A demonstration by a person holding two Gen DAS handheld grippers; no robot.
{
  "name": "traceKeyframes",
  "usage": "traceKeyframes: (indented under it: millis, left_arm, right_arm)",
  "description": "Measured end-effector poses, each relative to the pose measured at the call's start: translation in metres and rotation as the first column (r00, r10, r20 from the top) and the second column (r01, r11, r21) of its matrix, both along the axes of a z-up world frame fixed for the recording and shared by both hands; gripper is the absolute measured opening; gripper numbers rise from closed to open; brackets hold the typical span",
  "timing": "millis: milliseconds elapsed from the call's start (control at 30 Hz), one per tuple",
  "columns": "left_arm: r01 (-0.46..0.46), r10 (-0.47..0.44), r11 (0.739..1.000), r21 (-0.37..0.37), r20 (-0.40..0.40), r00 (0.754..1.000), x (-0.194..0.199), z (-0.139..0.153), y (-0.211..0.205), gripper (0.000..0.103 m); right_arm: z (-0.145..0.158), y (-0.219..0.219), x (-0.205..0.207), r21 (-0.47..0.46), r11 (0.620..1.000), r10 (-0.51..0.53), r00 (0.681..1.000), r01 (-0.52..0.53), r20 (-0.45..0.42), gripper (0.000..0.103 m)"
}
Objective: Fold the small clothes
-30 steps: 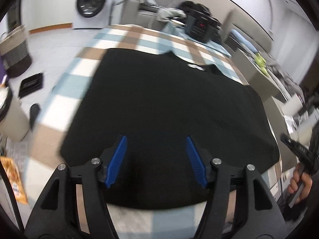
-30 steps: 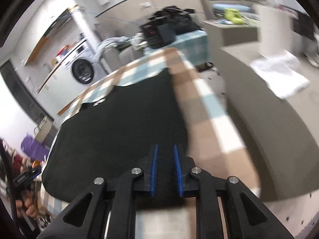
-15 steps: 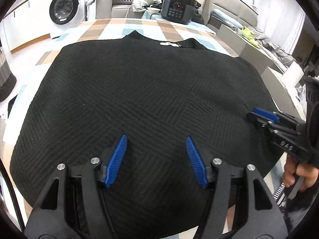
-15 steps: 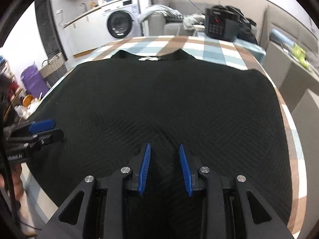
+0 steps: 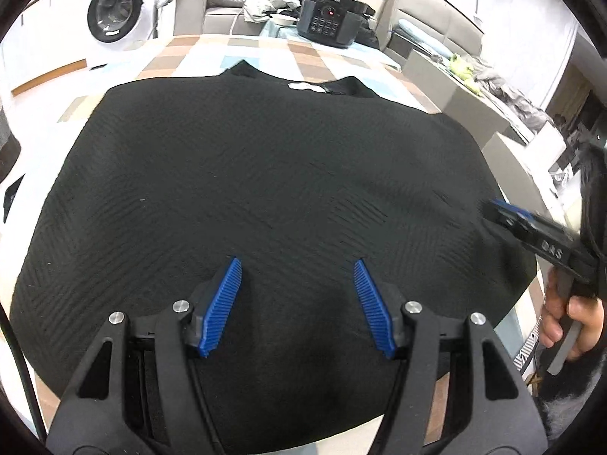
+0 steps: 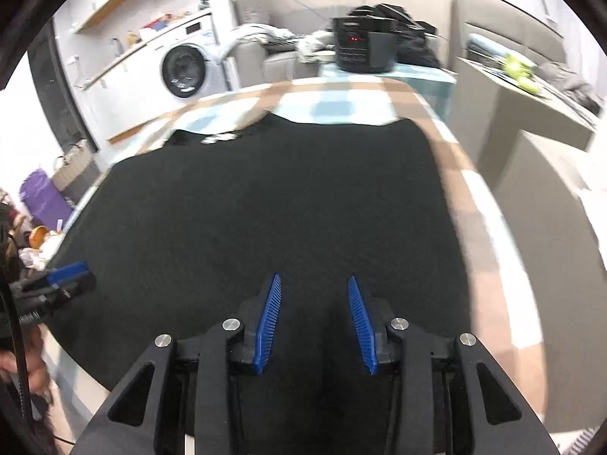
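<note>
A black knitted garment (image 5: pixel 265 189) (image 6: pixel 273 208) lies spread flat on the checked table (image 5: pixel 212 51) (image 6: pixel 334 106), its collar with a white label (image 5: pixel 305 86) at the far side. My left gripper (image 5: pixel 297 265) hovers open over the garment's near hem, nothing between its blue pads. My right gripper (image 6: pixel 315 282) hangs over the garment's near right part; its jaws are opening with only cloth below them. Each gripper shows at the edge of the other's view: the right gripper (image 5: pixel 531 223), held by a hand (image 5: pixel 569 326), and the left gripper (image 6: pixel 57 280).
A black cooker (image 5: pixel 328 26) (image 6: pixel 360 49) stands at the table's far end. A washing machine (image 5: pixel 114 11) (image 6: pixel 186 70) is behind on the left, a grey sofa (image 5: pixel 466 87) to the right, a purple bin (image 6: pixel 41 197) and clutter on the floor at left.
Both grippers have swung in from the table's sides to face the garment squarely. The right gripper's jaws have widened from nearly shut. The left gripper's opening is unchanged.
</note>
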State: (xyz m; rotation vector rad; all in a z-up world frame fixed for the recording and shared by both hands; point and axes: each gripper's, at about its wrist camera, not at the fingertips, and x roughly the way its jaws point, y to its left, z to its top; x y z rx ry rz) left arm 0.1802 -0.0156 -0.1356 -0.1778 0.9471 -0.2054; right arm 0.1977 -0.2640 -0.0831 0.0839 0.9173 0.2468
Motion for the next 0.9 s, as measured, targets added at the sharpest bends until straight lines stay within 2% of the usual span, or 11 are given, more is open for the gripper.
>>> traceKeyframes:
  millis: [100,200,300,367,467,600,700,800,900]
  left_arm:
    - [0.011,-0.011,0.999,0.03,-0.004,1.0,-0.001,-0.003,-0.006,0.059]
    - [0.016,-0.016,1.0,0.024,-0.004,1.0,-0.004,-0.003,-0.004,0.059]
    - [0.017,-0.017,1.0,0.013,-0.005,1.0,-0.006,-0.004,-0.002,0.059]
    - [0.013,-0.012,1.0,0.015,-0.006,1.0,-0.007,-0.004,0.0,0.059]
    - [0.01,-0.01,1.0,0.011,-0.001,1.0,-0.01,-0.004,0.004,0.059]
    - [0.003,-0.003,1.0,0.016,0.001,1.0,-0.014,-0.004,0.004,0.059]
    - [0.005,-0.006,1.0,0.017,0.001,1.0,-0.02,0.0,0.002,0.059]
    - [0.028,-0.028,0.999,0.023,0.001,1.0,-0.027,0.002,-0.005,0.06]
    - [0.032,-0.032,0.998,0.06,-0.001,0.999,-0.037,-0.002,-0.005,0.059]
  right_arm:
    - [-0.002,0.036,0.012,0.012,0.998,0.065,0.998,-0.065,-0.002,0.038]
    - [-0.005,0.069,0.023,0.012,0.992,0.13,0.992,-0.13,-0.01,0.038]
    - [-0.013,0.084,0.03,-0.043,0.988,0.149,0.989,-0.15,-0.021,0.038]
    - [-0.013,0.082,0.033,-0.085,0.986,0.145,0.989,-0.146,-0.014,0.038]
    - [-0.015,0.059,0.035,-0.179,0.982,0.062,0.998,-0.063,-0.012,0.042]
    - [-0.013,0.016,0.021,-0.163,0.986,-0.03,0.999,0.024,-0.03,0.043]
    - [-0.007,0.01,0.0,-0.133,0.991,-0.002,1.0,-0.002,-0.026,0.043]
    - [-0.002,0.025,-0.026,-0.115,0.989,0.091,0.996,-0.09,-0.003,0.042]
    - [-0.009,0.029,-0.042,-0.123,0.985,0.116,0.993,-0.117,-0.014,0.042]
